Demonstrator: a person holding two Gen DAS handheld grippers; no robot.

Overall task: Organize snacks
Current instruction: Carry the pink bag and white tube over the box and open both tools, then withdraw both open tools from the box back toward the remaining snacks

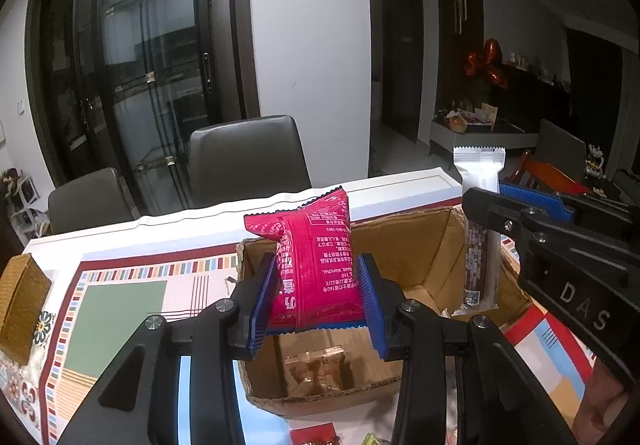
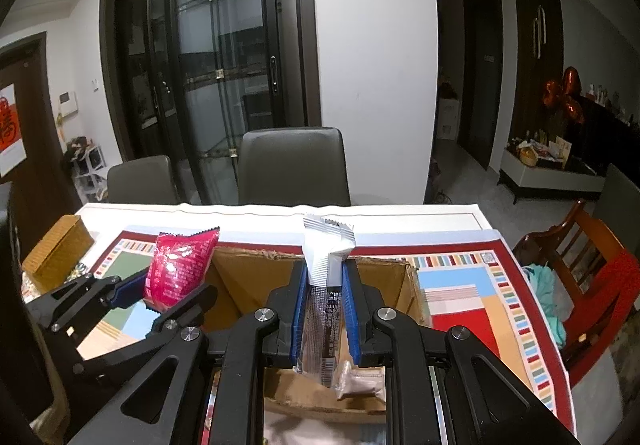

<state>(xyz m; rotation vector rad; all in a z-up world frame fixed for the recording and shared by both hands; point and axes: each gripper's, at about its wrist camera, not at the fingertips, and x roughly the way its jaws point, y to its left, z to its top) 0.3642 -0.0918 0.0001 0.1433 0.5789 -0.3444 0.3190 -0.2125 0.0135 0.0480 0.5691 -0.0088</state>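
My left gripper (image 1: 318, 295) is shut on a pink snack packet (image 1: 316, 257), held upright above the open cardboard box (image 1: 404, 241). In the right wrist view that same packet (image 2: 178, 269) and left gripper (image 2: 160, 295) hang over the box's left side. The right gripper (image 2: 325, 309) is shut on a slim silver and dark snack bar (image 2: 326, 285), also upright over the box (image 2: 256, 277). From the left wrist view the bar (image 1: 480, 245) shows at the box's right side. A clear wrapped snack (image 1: 316, 365) lies on the box floor.
The box stands on a colourful patterned mat (image 1: 120, 309) on a white table (image 2: 400, 217). A woven brown box (image 1: 20, 293) sits at the table's left. Grey chairs (image 1: 248, 157) stand behind the table and a wooden chair (image 2: 588, 257) to its right. Small packets (image 1: 316, 435) lie near the front edge.
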